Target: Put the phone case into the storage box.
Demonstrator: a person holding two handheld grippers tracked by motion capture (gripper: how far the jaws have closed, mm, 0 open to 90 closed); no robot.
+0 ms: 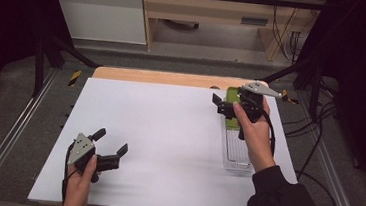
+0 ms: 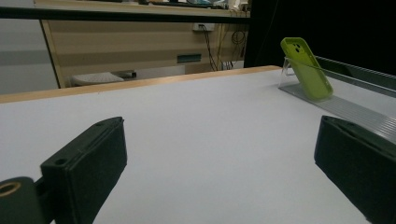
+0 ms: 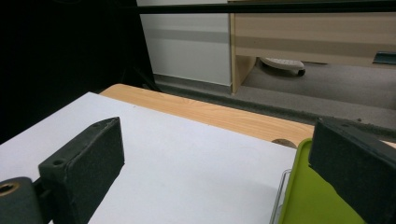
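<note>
Green phone case [image 2: 307, 69] leans upright in a clear ribbed stand [image 1: 237, 150] at the far right of the table [image 1: 158, 131], likely propped for easy pinching. Right hand-held gripper [image 1: 228, 107] hovers at its top edge, jaws spread, nothing gripped. Left hand-held gripper [image 1: 109, 149] idles near left, also released. The left gripper view reveals the case's camera cutouts and tilt; the high view hides them.

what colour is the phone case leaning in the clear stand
Lime green. The phone case shows best in the left gripper view, leaning against the clear stand.
</note>
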